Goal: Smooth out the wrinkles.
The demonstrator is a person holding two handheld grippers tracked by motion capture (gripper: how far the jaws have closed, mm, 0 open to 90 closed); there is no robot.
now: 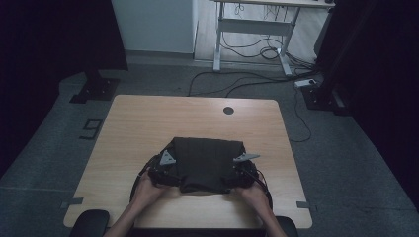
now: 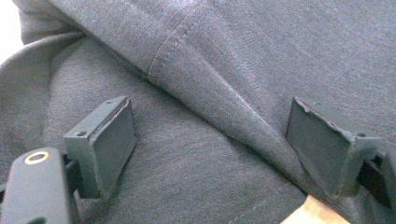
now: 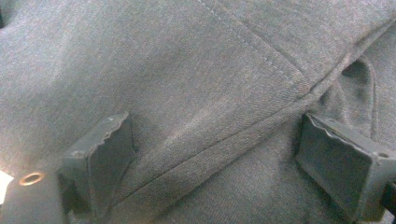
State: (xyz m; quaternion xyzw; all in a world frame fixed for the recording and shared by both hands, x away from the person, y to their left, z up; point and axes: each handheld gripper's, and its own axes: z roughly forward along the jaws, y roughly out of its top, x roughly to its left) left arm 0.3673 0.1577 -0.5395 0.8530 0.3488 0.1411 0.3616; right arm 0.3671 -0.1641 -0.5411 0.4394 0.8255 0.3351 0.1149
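A dark grey folded cloth garment is flanked by the left gripper and right gripper, jaws spread; folding is judged partly done.

dark grey folded cloth garment: matt woven knit, stitched seams | pale rectangular wood-grain table: smooth, satin | black plastic gripper pads: matt

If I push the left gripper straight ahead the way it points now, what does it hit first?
Most likely the dark grey folded fabric garment. The left gripper has its jaws open over the cloth, with a stitched fold running between them. How close it is remains unclear.
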